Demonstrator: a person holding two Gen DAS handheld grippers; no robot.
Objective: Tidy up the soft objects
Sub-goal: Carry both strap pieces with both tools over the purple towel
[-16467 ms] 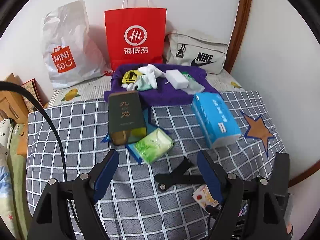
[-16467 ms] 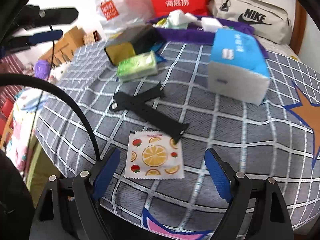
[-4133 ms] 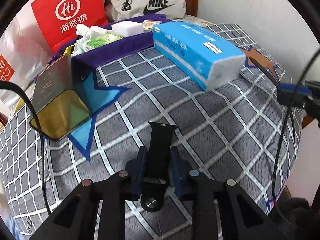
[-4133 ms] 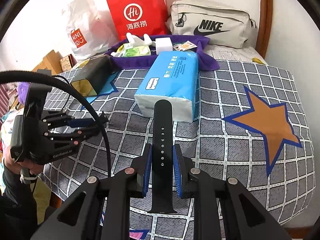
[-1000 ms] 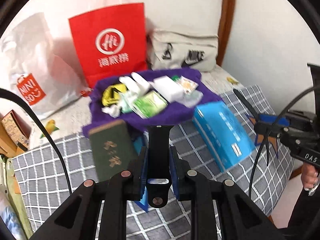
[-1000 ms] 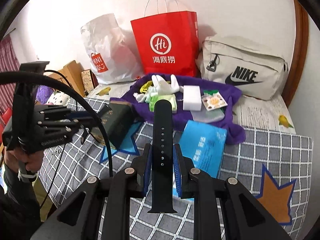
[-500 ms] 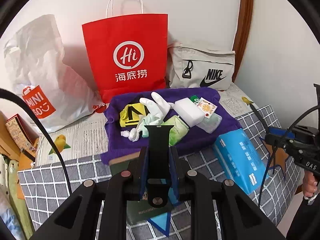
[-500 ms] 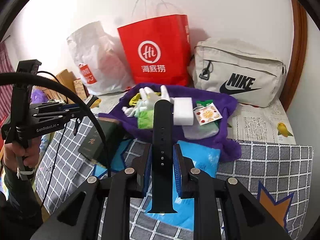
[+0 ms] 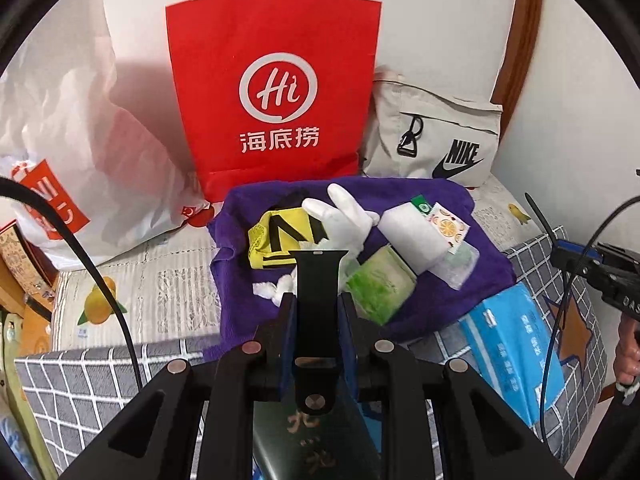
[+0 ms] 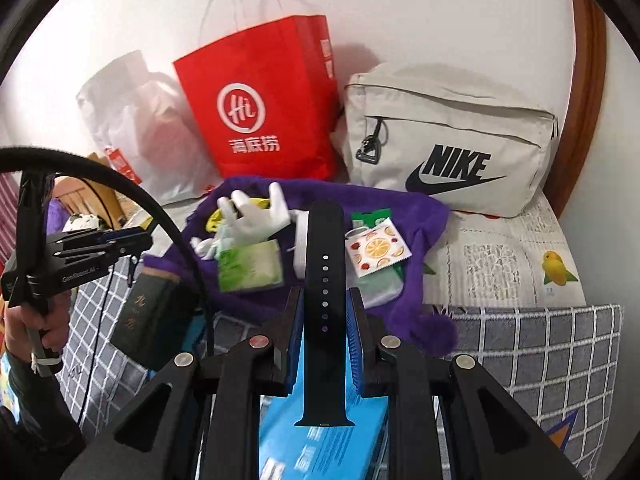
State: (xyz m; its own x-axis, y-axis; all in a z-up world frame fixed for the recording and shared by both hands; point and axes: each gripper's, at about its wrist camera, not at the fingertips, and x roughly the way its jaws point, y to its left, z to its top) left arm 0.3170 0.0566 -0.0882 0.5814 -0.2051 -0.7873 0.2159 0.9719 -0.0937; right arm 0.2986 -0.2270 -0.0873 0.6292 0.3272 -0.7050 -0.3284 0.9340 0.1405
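Left gripper (image 9: pixel 318 322): it is squeezed tight on a short black strap (image 9: pixel 318 300). The strap sticks up between the blue pads, out past the tips.
Right gripper (image 10: pixel 325 320): it is squeezed tight on a long black strap with holes (image 10: pixel 325 280). This strap also stands up between the pads.
Under the left gripper: a dark green box (image 9: pixel 316 440) with gold writing lies just below the strap.
Under the right gripper: a blue tissue pack (image 10: pixel 320 432) lies on the gray checked blanket (image 10: pixel 540 352).
Purple towel (image 9: pixel 432 312): it lies on the bed past both grippers. Both straps are up in the air in front of it.
On the towel: a white glove (image 9: pixel 344 220), a yellow and black cloth (image 9: pixel 280 240), a green wipes pack (image 9: pixel 380 286), a white sponge block (image 9: pixel 412 236) and a small packet with an orange slice on it (image 9: pixel 446 226). They lie close together, some touching.
Behind the towel: a red paper bag (image 9: pixel 272 92) stands in the middle. A white plastic bag (image 9: pixel 80 140) is on its left. A gray sports bag (image 9: pixel 436 144) is on its right.
Far back: a white wall (image 10: pixel 400 12).
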